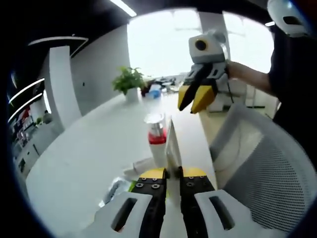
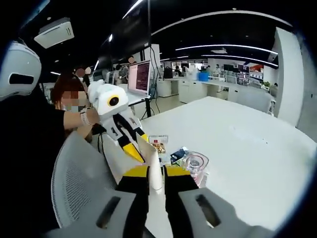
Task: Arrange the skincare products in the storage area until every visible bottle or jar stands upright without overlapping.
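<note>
The left claw (image 1: 167, 179) is seen at the bottom of the left gripper view, its jaws closed on the near edge of a thin white panel (image 1: 173, 144) held edge-on. In the right gripper view the right claw (image 2: 156, 177) is likewise closed on a narrow white object (image 2: 154, 168); what that object is cannot be told. Just beyond the left claw, a bottle (image 1: 157, 141) with a red band and a clear cap is stood upright on the white counter (image 1: 89, 148), touching or just beside the panel. Small packets (image 1: 116, 188) are scattered at its foot. A mesh chair back (image 1: 267, 168) is found to the right. Farther off, the right claw (image 1: 195, 96) is held above the counter, jaws together and empty. A potted plant (image 1: 129, 82) is placed at the far end.
</note>
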`<action>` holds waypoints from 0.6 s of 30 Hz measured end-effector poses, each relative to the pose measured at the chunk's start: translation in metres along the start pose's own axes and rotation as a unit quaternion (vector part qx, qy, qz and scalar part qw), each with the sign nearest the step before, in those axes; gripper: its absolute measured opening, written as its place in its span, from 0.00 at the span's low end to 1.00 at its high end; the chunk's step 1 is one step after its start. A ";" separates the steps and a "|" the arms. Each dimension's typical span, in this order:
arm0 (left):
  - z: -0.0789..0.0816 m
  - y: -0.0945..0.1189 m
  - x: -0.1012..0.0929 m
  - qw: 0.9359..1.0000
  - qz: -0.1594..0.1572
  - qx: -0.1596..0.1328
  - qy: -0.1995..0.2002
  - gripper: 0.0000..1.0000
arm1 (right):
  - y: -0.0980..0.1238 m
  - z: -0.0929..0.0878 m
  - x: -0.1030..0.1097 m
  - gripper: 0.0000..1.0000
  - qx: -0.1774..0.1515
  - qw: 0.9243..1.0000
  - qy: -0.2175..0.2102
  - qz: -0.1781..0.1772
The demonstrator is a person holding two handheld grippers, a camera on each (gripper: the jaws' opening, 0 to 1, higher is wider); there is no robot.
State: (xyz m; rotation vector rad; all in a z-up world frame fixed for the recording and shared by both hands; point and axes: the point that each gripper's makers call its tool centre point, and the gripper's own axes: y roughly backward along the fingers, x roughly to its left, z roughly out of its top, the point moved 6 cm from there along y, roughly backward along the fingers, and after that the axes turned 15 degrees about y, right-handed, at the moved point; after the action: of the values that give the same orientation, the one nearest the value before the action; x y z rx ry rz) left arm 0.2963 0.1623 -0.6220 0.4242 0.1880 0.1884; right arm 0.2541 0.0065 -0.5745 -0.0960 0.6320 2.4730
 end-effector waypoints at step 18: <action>0.005 -0.009 0.011 1.000 0.002 -0.013 -0.021 0.04 | 0.018 -0.023 0.003 0.17 0.028 0.998 -0.041 -0.046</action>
State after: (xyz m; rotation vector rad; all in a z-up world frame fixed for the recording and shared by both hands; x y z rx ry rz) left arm 0.3088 0.1546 -0.6230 0.4021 0.1437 0.1862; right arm 0.2405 -0.0154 -0.5881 -0.0029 0.6462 2.3554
